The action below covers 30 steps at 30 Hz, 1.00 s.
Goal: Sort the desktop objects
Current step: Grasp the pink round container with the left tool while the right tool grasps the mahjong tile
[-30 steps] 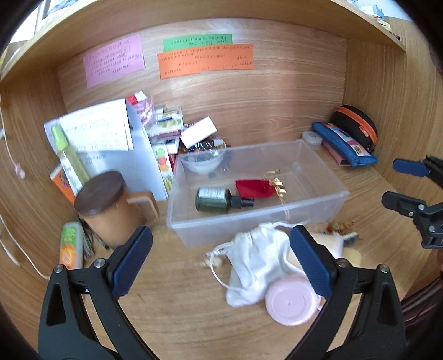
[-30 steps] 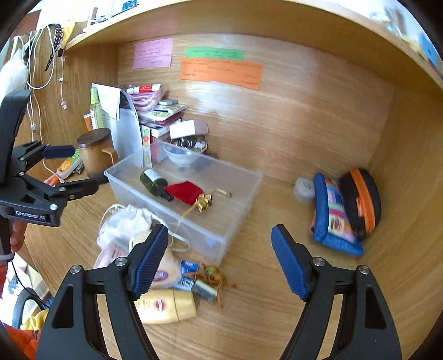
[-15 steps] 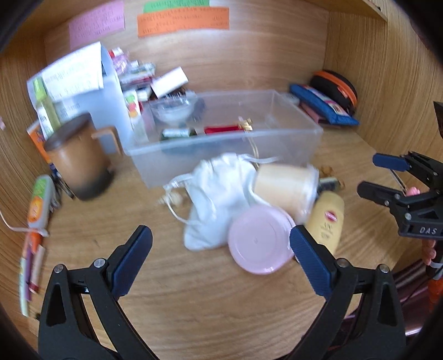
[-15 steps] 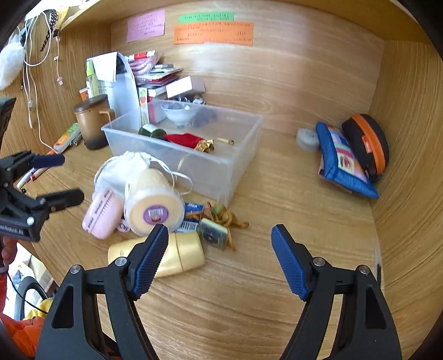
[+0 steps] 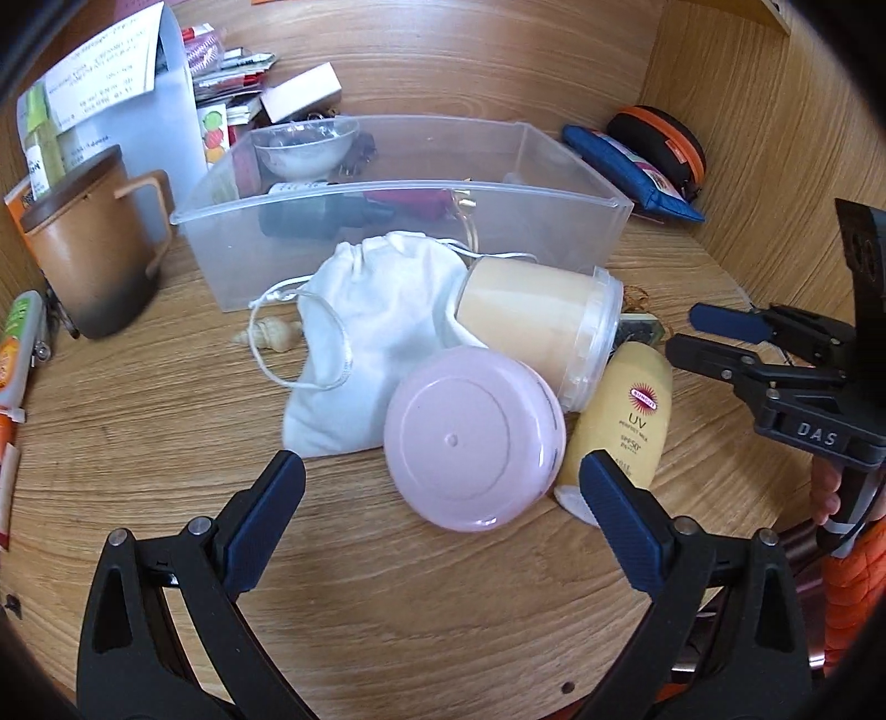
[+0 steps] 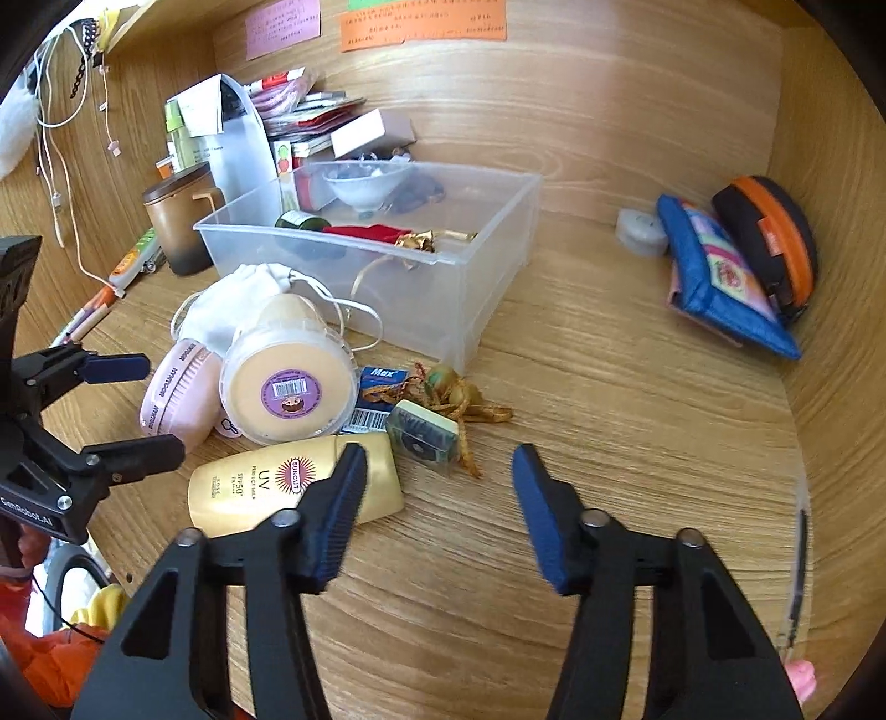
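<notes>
Clear plastic bin [image 6: 501, 221] holds few things, most wait outside; our left gripper [image 5: 440, 493] gapes empty, right gripper [image 6: 437, 498] has just been closing on nothing

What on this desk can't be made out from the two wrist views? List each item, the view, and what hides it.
- Dark bottle in the clear bin: left wrist view, blurred behind the frosted front wall; label unreadable.
- Sunscreen bottle cap end: left wrist view, behind the left gripper's finger.
- Orange note: right wrist view, writing too small.
- Items stacked behind the bin: both views, overlapping, unidentifiable.
</notes>
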Each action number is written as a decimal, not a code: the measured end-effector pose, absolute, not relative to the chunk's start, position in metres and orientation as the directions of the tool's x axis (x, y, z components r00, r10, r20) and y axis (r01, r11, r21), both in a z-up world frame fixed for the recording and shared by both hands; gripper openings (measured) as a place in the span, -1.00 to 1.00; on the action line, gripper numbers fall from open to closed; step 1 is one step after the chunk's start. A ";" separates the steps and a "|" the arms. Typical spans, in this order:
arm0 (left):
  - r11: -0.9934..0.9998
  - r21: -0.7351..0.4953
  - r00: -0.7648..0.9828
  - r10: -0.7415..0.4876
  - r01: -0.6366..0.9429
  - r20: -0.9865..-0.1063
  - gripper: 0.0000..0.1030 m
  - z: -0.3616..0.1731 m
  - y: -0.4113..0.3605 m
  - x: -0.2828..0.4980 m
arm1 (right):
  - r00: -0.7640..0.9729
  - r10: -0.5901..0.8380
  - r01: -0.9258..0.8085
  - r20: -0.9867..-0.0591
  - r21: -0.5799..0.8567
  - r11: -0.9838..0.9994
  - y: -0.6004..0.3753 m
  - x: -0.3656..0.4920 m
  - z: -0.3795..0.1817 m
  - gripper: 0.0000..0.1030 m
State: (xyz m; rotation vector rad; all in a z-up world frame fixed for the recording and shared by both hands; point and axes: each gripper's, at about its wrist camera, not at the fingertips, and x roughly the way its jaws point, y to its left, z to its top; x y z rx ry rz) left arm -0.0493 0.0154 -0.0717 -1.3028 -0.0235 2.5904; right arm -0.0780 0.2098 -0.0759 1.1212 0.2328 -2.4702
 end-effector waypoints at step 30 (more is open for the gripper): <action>-0.964 -0.128 -0.569 0.242 -0.234 -0.786 0.26 -0.073 0.011 -0.057 | -0.476 -0.380 0.452 -0.793 0.150 -0.879 0.203 -0.114 -0.084 -0.37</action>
